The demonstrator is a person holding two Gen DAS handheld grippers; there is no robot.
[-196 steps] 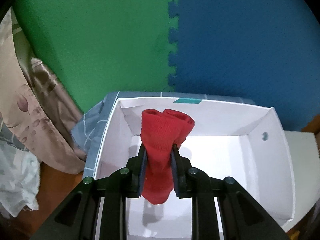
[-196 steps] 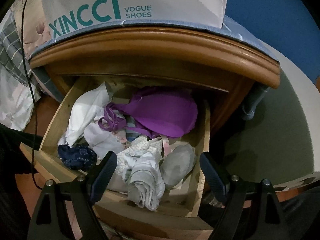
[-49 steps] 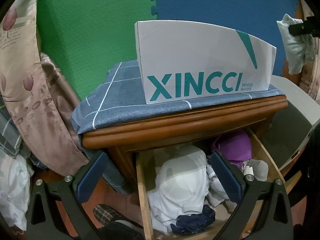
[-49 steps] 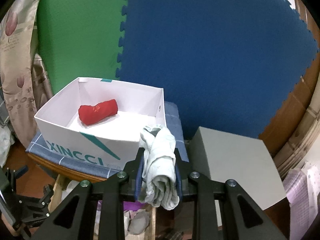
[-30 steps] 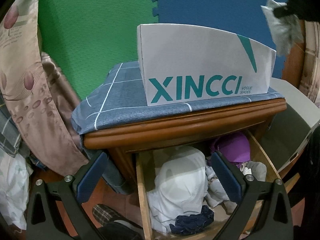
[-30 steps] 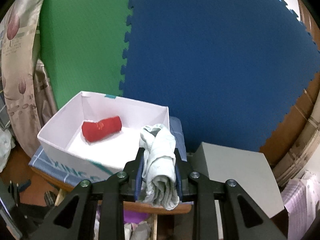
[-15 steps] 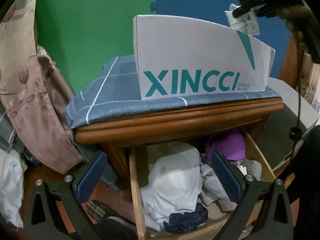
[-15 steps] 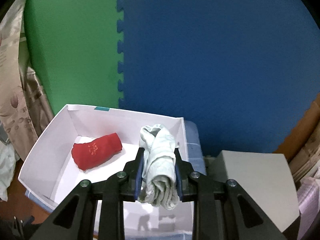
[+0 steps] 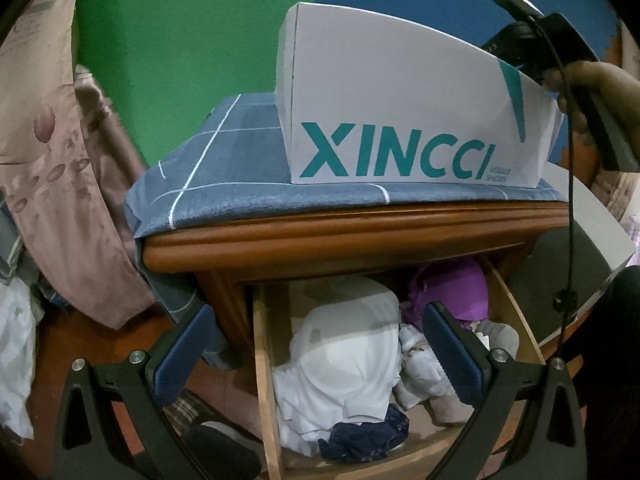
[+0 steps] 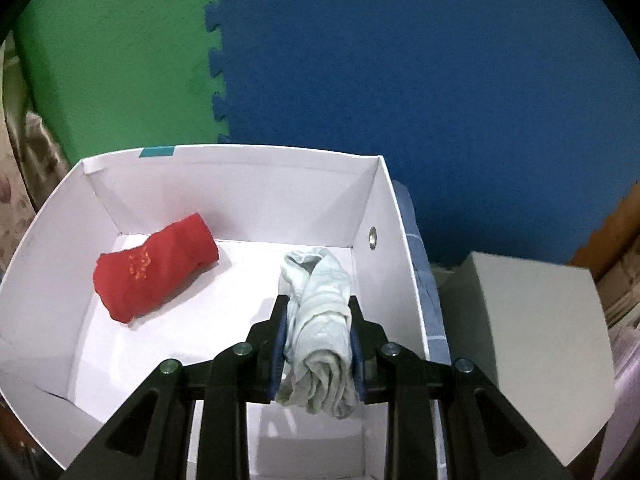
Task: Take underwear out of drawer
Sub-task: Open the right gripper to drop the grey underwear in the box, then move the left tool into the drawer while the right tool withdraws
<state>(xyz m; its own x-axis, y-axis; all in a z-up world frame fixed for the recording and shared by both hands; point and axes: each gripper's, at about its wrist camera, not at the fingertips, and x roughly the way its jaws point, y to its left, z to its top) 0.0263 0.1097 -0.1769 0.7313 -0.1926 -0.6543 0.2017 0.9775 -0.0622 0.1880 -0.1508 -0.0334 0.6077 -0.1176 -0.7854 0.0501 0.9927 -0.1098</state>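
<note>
- Right tongs [image 10: 318, 340], clamped on pale rolled underwear [image 10: 320, 336], now down inside white shoebox [image 10: 374, 200], near its right wall, beside red roll [image 10: 154, 264].
- Left tongs [image 9: 316, 350] gape empty over drawer [image 9: 260, 360]; release likely next, more garments remain.

We are in a home bedroom corner. We see a wooden nightstand [image 9: 352, 240] under a blue checked cloth [image 9: 224, 168], its open drawer [image 9: 260, 360] stuffed with underclothes. A floral curtain [image 9: 52, 160] hangs beside it, green [image 10: 120, 60] and blue foam mats [image 10: 400, 80] cover the wall, and a shoe box [image 9: 400, 120] sits on top.
</note>
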